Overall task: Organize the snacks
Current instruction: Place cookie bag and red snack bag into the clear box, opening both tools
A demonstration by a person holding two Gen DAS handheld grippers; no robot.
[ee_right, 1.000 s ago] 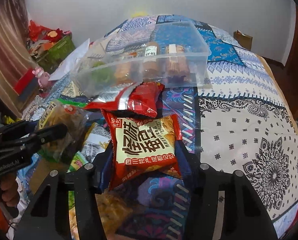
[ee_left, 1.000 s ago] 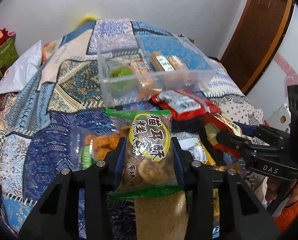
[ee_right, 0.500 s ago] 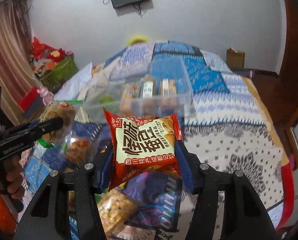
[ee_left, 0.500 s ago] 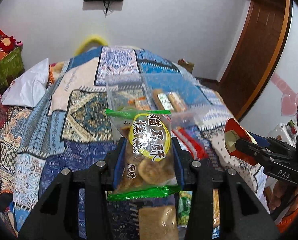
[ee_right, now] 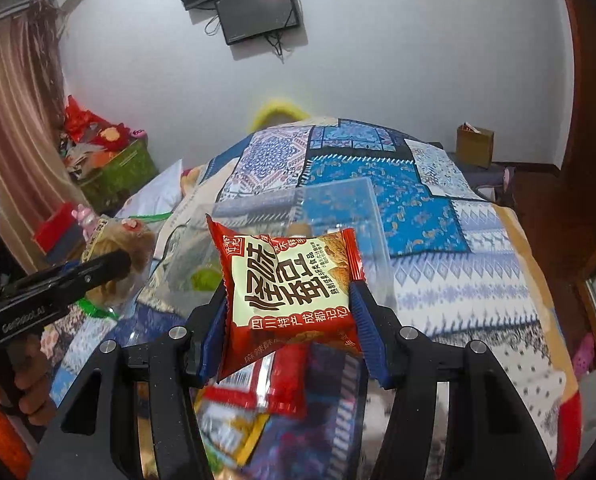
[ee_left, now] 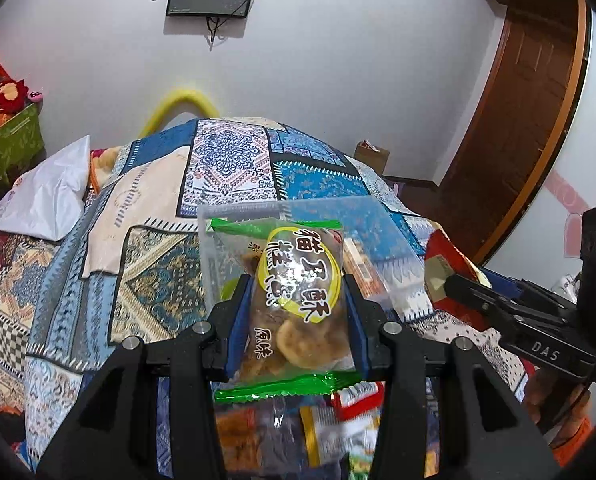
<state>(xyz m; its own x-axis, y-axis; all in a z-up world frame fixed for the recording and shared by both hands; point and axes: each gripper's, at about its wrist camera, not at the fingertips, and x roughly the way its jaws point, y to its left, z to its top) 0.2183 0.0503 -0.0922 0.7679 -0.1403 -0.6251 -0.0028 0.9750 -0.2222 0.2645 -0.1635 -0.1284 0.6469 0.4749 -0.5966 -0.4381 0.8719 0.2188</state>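
With my left gripper (ee_left: pixel 298 312) clamping the green-edged bag (ee_left: pixel 294 300) and my right gripper (ee_right: pixel 288 312) the red packet (ee_right: pixel 286 292), I should carry both level to the clear bin (ee_right: pixel 338 208) at frame centre.

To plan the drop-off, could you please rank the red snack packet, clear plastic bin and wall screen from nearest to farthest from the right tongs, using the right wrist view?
1. Red snack packet, gripped between the tongs.
2. Clear plastic bin, just beyond on the bed.
3. Wall screen, high on the far wall.
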